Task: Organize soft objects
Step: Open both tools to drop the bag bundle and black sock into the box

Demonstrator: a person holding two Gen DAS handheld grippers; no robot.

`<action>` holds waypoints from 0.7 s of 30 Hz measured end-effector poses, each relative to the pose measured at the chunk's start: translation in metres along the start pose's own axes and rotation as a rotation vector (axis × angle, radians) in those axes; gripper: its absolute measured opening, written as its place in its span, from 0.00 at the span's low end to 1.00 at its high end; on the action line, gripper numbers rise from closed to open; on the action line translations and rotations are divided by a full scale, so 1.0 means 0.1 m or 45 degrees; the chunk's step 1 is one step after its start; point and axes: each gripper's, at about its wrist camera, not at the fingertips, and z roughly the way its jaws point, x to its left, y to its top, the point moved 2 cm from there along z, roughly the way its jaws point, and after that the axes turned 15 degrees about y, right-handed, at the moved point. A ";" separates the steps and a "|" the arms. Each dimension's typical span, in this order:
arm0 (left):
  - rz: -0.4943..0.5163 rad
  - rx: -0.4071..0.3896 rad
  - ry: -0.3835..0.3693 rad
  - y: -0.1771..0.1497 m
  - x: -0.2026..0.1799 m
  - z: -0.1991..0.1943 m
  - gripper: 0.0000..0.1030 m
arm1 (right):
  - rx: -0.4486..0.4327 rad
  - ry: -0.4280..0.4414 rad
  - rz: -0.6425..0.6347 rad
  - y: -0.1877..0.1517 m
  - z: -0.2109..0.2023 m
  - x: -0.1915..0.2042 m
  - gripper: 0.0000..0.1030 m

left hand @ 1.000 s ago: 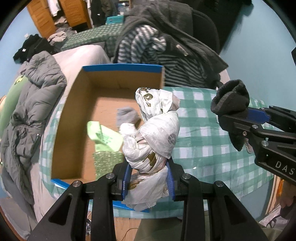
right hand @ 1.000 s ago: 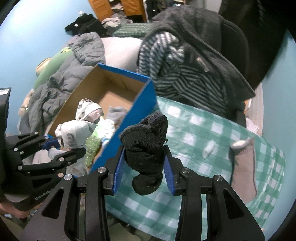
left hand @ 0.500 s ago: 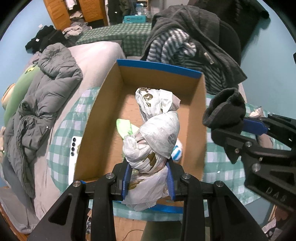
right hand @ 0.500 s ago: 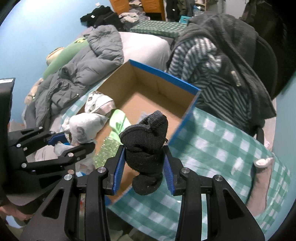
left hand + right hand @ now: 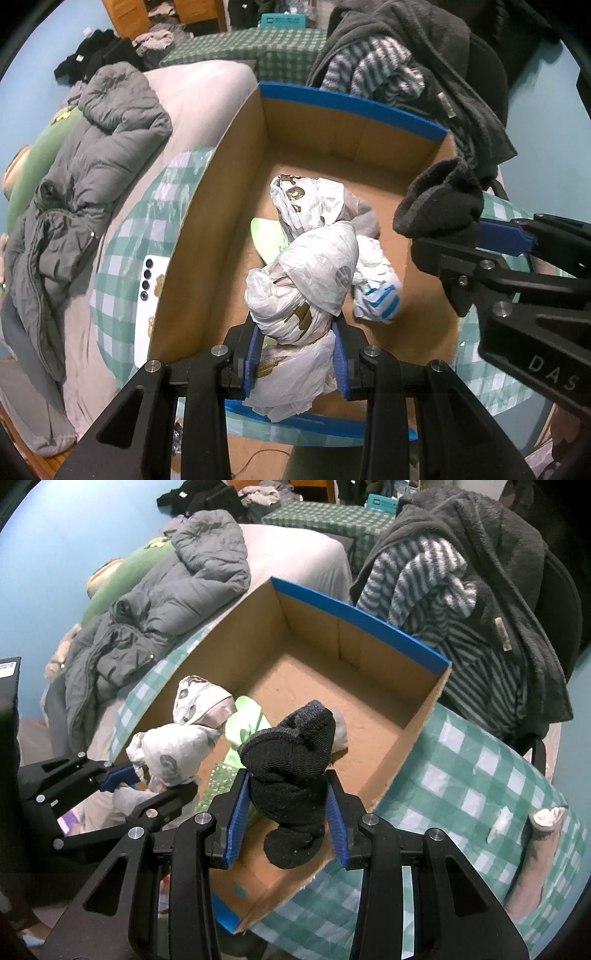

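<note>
Cardboard — the open box [image 5: 373, 716] with blue rim lies directly below and ahead of both tools. The left gripper [image 5: 297, 360] is clamped on a knotted white plastic bag [image 5: 306, 273], long axis running forward along the fingers, hanging over the box floor. The right gripper [image 5: 286, 827] pinches a rolled black sock [image 5: 291, 760], upright, over the near right corner of the box. Judgement: both loads sit over the opening; the left is more central, so its release comes easier. Already inside, beyond the fingers — a green bag [image 5: 245, 720] and a white-blue bundle [image 5: 376, 291]. Box rests on a green checked cloth [image 5: 480, 775]; grey jacket [image 5: 166, 602] left, striped clothes on chair [image 5: 443, 579] behind.
</note>
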 end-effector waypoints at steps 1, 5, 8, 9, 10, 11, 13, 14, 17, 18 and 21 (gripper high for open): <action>-0.008 0.007 0.000 0.00 0.02 0.03 0.33 | 0.005 -0.002 0.000 0.00 0.02 0.00 0.38; -0.022 0.037 0.015 0.01 0.07 0.12 0.33 | 0.030 0.003 -0.003 0.03 0.10 0.00 0.38; -0.029 0.040 0.025 0.02 0.09 0.14 0.35 | 0.038 0.004 -0.004 0.03 0.13 0.00 0.38; -0.030 0.040 0.030 0.02 0.09 0.15 0.36 | 0.042 0.006 -0.001 0.04 0.13 0.00 0.38; -0.030 0.040 0.030 0.03 0.09 0.15 0.37 | 0.045 0.007 0.001 0.04 0.14 -0.01 0.38; -0.030 0.041 0.032 0.03 0.09 0.15 0.40 | 0.046 0.003 -0.001 0.04 0.14 -0.01 0.38; -0.034 0.041 0.044 0.04 0.08 0.14 0.47 | 0.053 -0.001 -0.006 0.04 0.14 -0.02 0.38; -0.037 0.034 0.052 0.05 0.09 0.13 0.52 | 0.058 0.003 -0.007 0.05 0.14 -0.03 0.39; -0.051 0.028 0.067 0.05 0.09 0.09 0.61 | 0.059 -0.008 -0.012 0.06 0.10 -0.05 0.55; -0.056 0.028 0.066 0.05 0.09 0.07 0.61 | 0.058 -0.012 -0.016 0.05 0.08 -0.06 0.58; -0.067 0.029 0.066 0.05 0.08 0.01 0.69 | 0.058 -0.016 -0.021 0.05 0.00 -0.08 0.65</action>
